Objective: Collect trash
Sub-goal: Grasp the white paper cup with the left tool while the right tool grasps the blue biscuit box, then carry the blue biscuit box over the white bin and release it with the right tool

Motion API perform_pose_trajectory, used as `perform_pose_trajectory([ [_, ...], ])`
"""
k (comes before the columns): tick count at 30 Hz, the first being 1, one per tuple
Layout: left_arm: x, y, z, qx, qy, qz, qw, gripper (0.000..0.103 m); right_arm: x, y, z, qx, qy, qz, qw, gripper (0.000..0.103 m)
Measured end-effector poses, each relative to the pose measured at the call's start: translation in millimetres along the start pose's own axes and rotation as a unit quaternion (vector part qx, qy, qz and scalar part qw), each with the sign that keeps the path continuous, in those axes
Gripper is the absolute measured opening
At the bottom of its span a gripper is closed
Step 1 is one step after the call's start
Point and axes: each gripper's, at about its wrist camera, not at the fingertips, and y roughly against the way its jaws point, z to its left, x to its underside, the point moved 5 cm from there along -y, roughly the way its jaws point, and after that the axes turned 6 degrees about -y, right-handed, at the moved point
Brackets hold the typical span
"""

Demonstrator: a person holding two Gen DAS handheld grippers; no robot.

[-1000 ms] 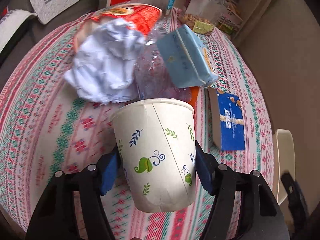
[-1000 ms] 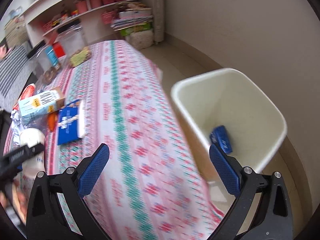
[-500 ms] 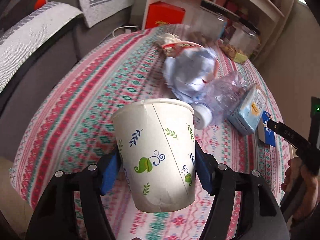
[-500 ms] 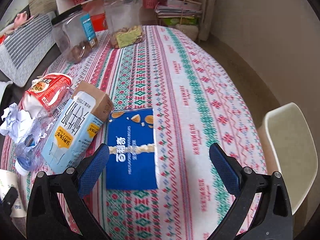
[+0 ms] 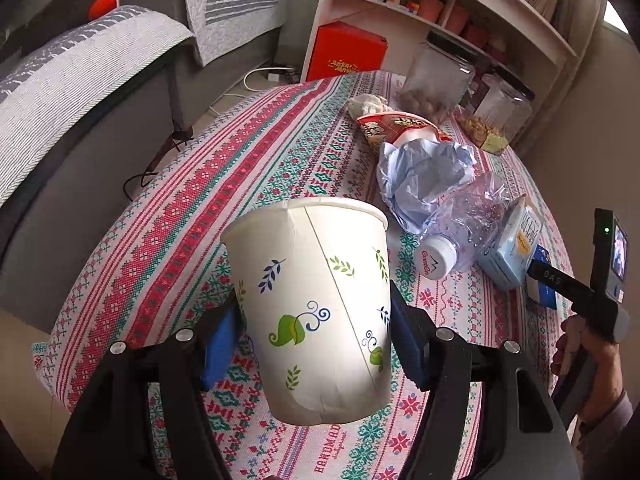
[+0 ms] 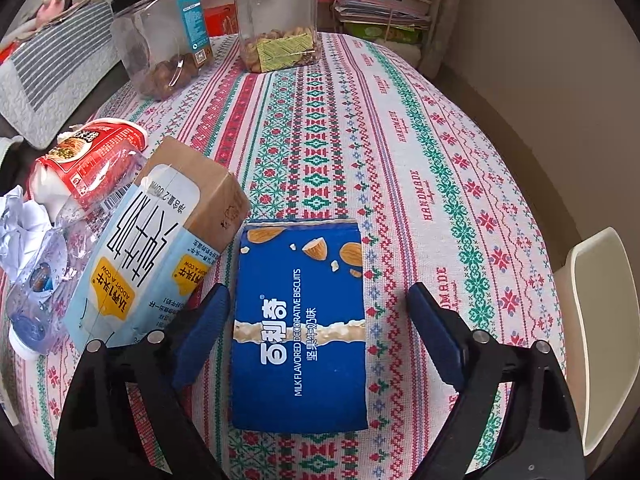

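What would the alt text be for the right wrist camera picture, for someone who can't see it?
A flat blue biscuit box lies on a patterned red and green tablecloth, between the blue pads of the right claw, which have just been closing and do not touch it. To its left lies a pale blue milk carton; a cream plastic bin stands at the right edge.
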Motion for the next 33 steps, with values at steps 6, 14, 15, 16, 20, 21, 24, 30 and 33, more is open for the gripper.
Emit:
perform_pose_trajectory([
  [6,1,2,12,-0.008,0.015,-0.005,0.9998,0.065,5,17,-5,-0.020,-0.017,-0.010,1.000,0.052],
  [14,4,17,9,-0.014,0.018,-0.020,0.9995,0.065,43,58,-6,-0.050,-0.044,-0.025,0.997,0.052],
  [15,6,20,7,-0.013,0.018,-0.021,0.9995,0.065,47,63,-5,-0.054,-0.046,-0.027,0.997,0.052],
  [16,7,23,5,-0.013,0.017,-0.022,0.9995,0.065,54,71,-4,-0.059,-0.047,-0.030,0.997,0.053],
  [20,12,32,-6,-0.010,0.010,-0.026,0.9996,0.066,74,93,-1,-0.078,-0.050,-0.034,0.995,0.053],
  [21,14,35,-9,-0.008,0.009,-0.027,0.9996,0.066,76,97,-1,-0.079,-0.050,-0.036,0.995,0.053],
  [24,20,42,-20,-0.004,0.001,-0.027,0.9996,0.066,88,112,-2,-0.088,-0.051,-0.039,0.994,0.053],
  [30,30,55,-45,0.008,-0.024,-0.031,0.9992,0.066,102,131,-14,-0.094,-0.051,-0.051,0.993,0.053],
  [33,33,61,-63,0.016,-0.039,-0.034,0.9985,0.066,105,139,-24,-0.092,-0.055,-0.057,0.993,0.053],
])
